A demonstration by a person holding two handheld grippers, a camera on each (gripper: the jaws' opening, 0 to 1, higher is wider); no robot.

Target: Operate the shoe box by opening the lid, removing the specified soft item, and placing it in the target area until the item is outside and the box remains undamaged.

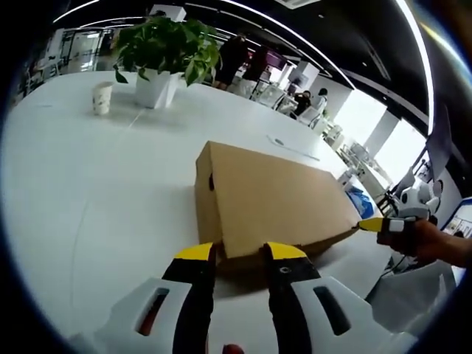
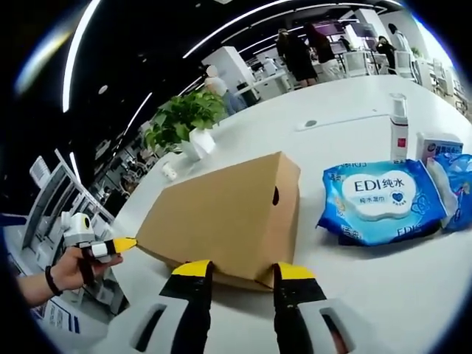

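A brown cardboard shoe box (image 1: 273, 195) lies on the white table (image 1: 88, 192) with its lid down. My left gripper (image 1: 240, 252) is open, its yellow-tipped jaws standing on either side of the box's near lower corner. From the right a hand brings the right gripper (image 1: 376, 224) to the box's far-right corner, its yellow tip touching the edge. In the right gripper view the same box (image 2: 228, 210) fills the middle. My right gripper (image 2: 243, 270) is open at the box's near edge, and the left gripper (image 2: 118, 243) touches the box's left corner. The box's contents are hidden.
A potted plant (image 1: 166, 48) and a paper cup (image 1: 102, 97) stand far back on the table. Right of the box lie a blue wet-wipes pack (image 2: 383, 195), a second blue pack (image 2: 456, 184), a small carton (image 2: 435, 144) and a pump bottle (image 2: 399, 129). People stand beyond the table.
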